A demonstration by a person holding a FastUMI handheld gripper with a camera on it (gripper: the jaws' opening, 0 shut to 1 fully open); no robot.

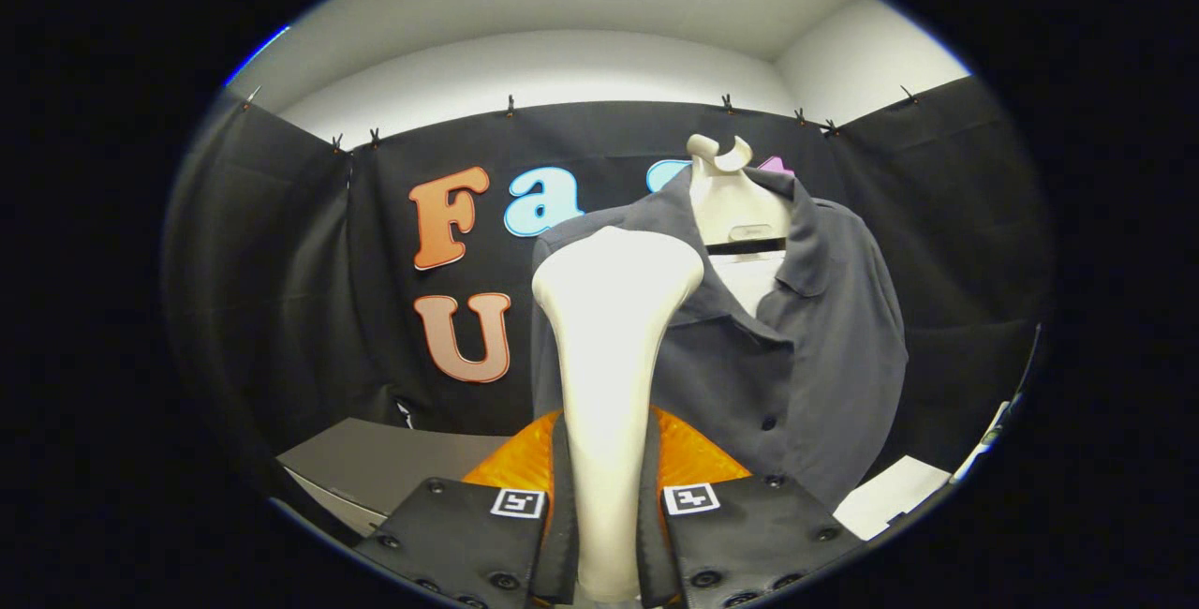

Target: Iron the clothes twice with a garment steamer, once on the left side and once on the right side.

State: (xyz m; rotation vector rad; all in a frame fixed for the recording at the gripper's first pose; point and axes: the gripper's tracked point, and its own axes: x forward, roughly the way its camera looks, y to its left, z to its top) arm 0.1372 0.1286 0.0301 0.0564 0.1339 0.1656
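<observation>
One cream garment steamer [611,375] stands upright, clamped between the two jaws of the gripper [609,534], its head touching or just before one dark grey shirt [806,356] hanging on a pale mannequin [726,201] beyond.

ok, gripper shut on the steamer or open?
Shut on it. Both fingers press the sides of the steamer handle, which stands upright between them, its head in front of the grey shirt.
</observation>
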